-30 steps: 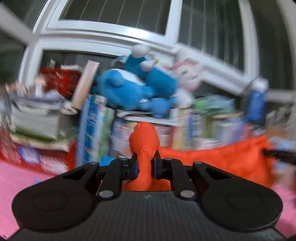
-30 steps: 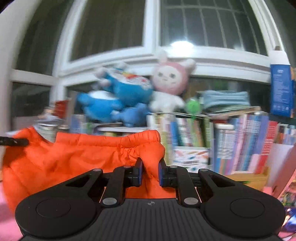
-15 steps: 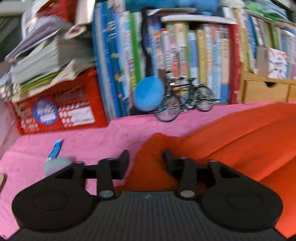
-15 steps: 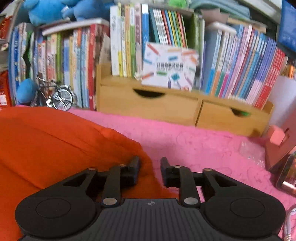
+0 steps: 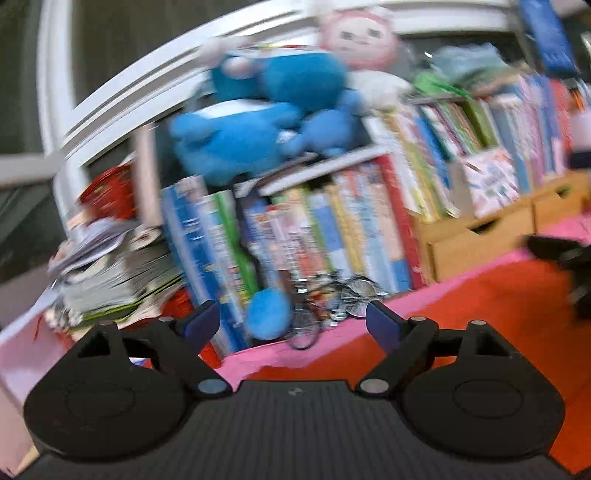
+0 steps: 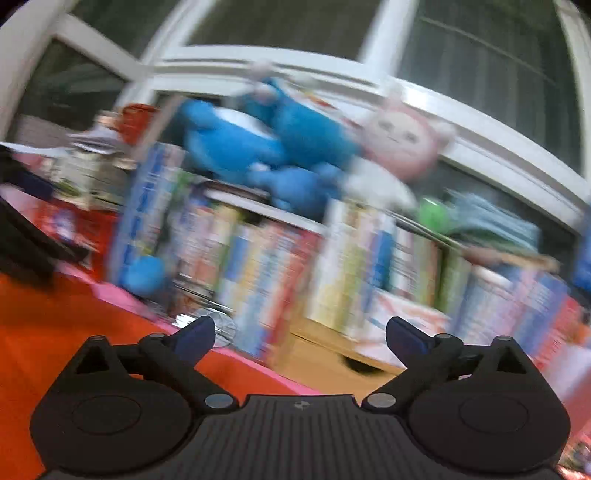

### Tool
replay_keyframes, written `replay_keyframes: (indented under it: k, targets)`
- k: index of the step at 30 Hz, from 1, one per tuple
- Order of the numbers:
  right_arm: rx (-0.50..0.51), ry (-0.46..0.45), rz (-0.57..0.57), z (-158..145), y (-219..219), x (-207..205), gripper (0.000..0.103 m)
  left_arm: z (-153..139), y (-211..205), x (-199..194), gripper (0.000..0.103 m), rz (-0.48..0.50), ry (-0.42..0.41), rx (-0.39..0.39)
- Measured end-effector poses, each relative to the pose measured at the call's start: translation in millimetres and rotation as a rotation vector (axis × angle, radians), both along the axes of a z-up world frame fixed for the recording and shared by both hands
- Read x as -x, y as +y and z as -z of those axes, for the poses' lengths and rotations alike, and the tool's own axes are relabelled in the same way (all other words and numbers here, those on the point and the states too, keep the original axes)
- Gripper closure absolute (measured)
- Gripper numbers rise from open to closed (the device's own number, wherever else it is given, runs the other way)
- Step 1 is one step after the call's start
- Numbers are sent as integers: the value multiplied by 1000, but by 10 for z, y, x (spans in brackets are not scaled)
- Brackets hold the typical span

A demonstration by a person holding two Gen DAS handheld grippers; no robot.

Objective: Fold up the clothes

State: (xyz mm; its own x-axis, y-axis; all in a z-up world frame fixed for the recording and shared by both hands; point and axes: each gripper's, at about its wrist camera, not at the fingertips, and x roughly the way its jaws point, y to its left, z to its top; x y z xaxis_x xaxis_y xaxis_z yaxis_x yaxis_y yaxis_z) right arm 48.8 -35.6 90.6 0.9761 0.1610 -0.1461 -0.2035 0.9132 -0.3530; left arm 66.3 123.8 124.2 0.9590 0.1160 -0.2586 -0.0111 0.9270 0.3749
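Observation:
The orange garment [image 5: 480, 321] lies flat on the pink cloth-covered surface [image 5: 258, 356], seen at the lower right of the left wrist view and at the lower left of the right wrist view [image 6: 55, 325]. My left gripper [image 5: 293, 323] is wide open and empty, raised above the garment's left edge. My right gripper [image 6: 300, 334] is wide open and empty, raised above the garment's right edge. Both views are blurred by motion. The other gripper shows as a dark shape at the right edge of the left view [image 5: 565, 258].
A packed row of books [image 5: 332, 229] stands along the back, with blue plush toys [image 5: 258, 122] and a pink plush [image 5: 358, 33] on top. A small model bicycle [image 5: 325, 302], a blue ball [image 5: 267, 317], wooden drawers [image 5: 480, 240] and a paper stack [image 5: 118, 273] line the back edge.
Both grippers let go of the orange garment, opened wide and lifted away, tilting up. The garment, held up a second ago, now lies on the pink surface.

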Motion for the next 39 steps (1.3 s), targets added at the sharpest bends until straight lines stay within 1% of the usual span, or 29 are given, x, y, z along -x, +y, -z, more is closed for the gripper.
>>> replay_keyframes:
  k: [3,4,6,8,11,16,20,27,32,39]
  targets:
    - [38,75,15,176,123,-114,2,267,-133,-164,15,-18,86,-50]
    - [45,104,24,250,136,-155,2,344,-121,-211,14,-25,107,-44]
    - [15,181,31,411,87,-251,2,470,-66,-288,6,-36,142,-14]
    - [-18,218,37,503,52,-296,0,555,-11,-366,1,-48,168,23]
    - [-67,266,48,630,3,-356,0,631,-17,-409,0,-58,179,28]
    - [-26,263,64,692,79,-408,0,843,-125,-332,0,-92,100,-28]
    - [14,274,76,714,142,-449,0,886,-197,-338,0,-106,99,-83]
    - [25,283,79,728,159,-466,0,908,-180,-369,0,-102,105,-84]
    - [23,281,77,728,154,-462,0,899,-151,-365,0,-96,107,-65]
    - [24,276,77,727,156,-461,0,899,-153,-362,0,-96,105,-63]
